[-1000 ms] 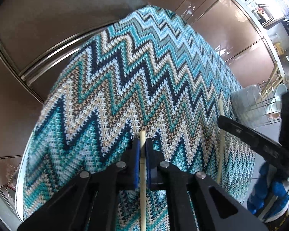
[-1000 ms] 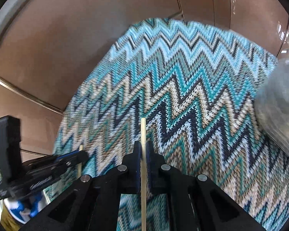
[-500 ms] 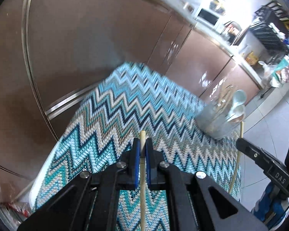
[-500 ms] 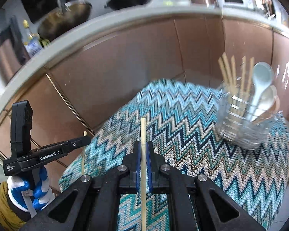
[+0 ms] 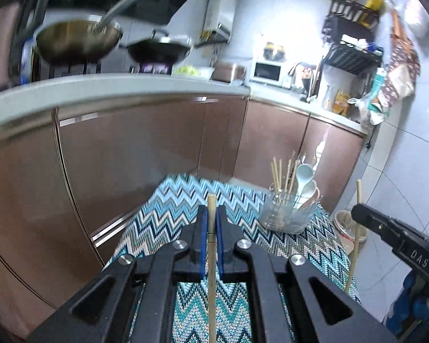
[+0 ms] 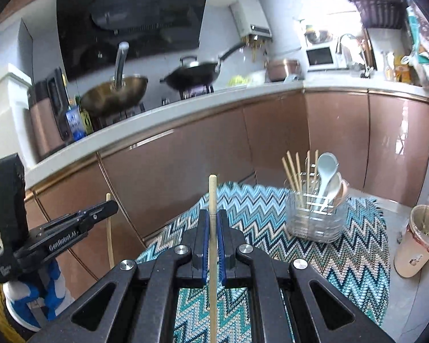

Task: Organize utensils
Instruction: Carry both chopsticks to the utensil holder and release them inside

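My left gripper (image 5: 211,214) is shut on a wooden chopstick (image 5: 211,271) that runs up between its blue pads. My right gripper (image 6: 212,217) is shut on a second wooden chopstick (image 6: 212,245). Both are held above the zigzag-patterned table (image 5: 168,220). A clear utensil holder (image 5: 286,214) stands at the table's far right, with several chopsticks and pale spoons (image 5: 304,175) upright in it. It also shows in the right wrist view (image 6: 314,217). The right gripper (image 5: 357,214) shows in the left wrist view, the left gripper (image 6: 110,205) in the right wrist view.
Brown cabinet fronts (image 6: 214,154) and a counter with woks (image 6: 120,91) lie behind the table. A lined waste bin (image 6: 417,240) stands on the floor to the right of the table.
Both grippers have lifted and tilted up from close over the cloth. The view now takes in the holder, cabinets and counter. Each chopstick stays gripped.
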{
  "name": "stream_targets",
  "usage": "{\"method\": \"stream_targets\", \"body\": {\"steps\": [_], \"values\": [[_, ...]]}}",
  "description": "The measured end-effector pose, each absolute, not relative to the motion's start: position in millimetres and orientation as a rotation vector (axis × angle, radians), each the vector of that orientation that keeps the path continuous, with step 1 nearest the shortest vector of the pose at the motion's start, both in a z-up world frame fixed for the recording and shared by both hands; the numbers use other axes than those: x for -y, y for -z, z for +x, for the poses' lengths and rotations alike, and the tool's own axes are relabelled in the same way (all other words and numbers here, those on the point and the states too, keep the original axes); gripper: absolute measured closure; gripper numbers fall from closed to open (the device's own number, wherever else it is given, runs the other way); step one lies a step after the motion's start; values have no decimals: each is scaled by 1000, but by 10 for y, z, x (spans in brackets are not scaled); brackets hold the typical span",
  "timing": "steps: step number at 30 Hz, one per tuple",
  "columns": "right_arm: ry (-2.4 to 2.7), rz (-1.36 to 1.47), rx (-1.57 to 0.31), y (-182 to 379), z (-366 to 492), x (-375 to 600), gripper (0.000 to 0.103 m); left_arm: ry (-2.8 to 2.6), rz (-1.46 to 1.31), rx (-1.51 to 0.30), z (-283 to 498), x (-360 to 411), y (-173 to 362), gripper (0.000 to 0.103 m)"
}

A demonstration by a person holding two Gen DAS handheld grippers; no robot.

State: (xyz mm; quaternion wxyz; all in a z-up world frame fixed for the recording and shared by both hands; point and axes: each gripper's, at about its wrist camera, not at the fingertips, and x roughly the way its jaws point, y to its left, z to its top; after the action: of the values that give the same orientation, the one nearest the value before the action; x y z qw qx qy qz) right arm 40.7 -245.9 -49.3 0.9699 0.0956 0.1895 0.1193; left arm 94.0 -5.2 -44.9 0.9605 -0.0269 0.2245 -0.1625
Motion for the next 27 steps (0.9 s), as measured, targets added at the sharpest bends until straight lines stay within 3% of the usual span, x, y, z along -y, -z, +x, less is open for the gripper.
{"method": "stream_targets", "body": {"steps": [11,27], "values": [[-189,207,-233,280,32,2701,97,362,43,-308,544,433,190,98],[-135,170,-125,152,390,3081,97,437,50,-303,1140,1011,164,98]]}}
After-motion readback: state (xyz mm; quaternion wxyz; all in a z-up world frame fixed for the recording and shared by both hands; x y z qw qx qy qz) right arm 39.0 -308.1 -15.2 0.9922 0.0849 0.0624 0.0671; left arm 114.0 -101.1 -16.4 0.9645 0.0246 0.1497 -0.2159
